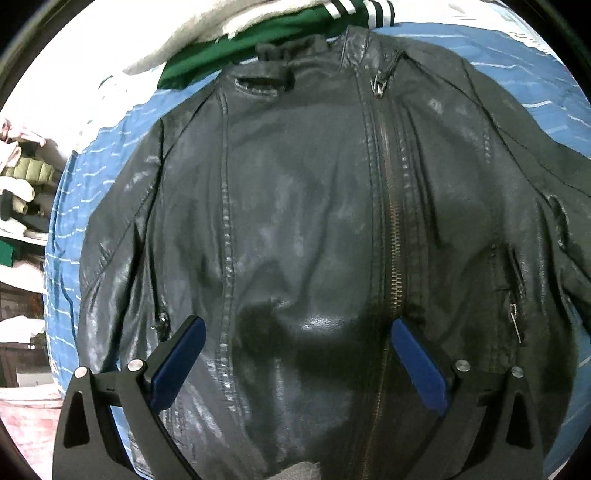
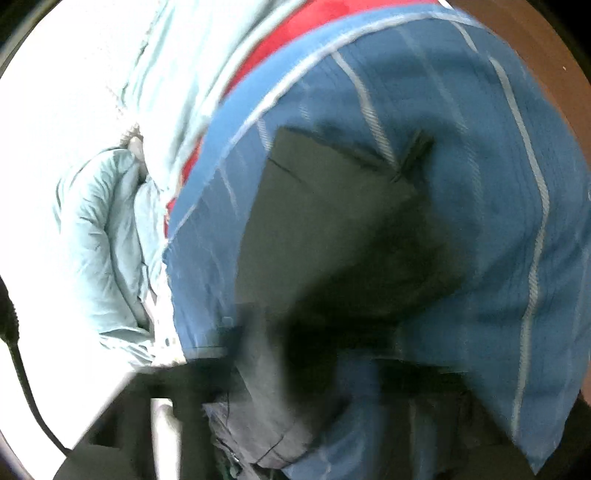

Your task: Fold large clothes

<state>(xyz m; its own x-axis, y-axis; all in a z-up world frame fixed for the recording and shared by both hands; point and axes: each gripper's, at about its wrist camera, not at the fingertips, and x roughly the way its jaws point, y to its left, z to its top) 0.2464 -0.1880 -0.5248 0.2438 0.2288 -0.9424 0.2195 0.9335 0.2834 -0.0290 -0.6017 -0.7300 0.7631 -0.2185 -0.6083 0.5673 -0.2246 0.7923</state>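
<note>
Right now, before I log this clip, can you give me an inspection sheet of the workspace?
Surface: blue striped bedsheet, wrinkled.
Job's things: black leather jacket lies face up, front zipper closed, collar at the far end; the right wrist view shows a dark garment part on the sheet, blurred.
Clutter: green garment with white stripes and a grey cloth beyond the collar; light teal padded garment beside the sheet.
Grippers: left gripper open above the jacket's lower front; right gripper too blurred to judge.
Cables: black cable at the left edge.
Surroundings: shelves of folded clothes.
</note>
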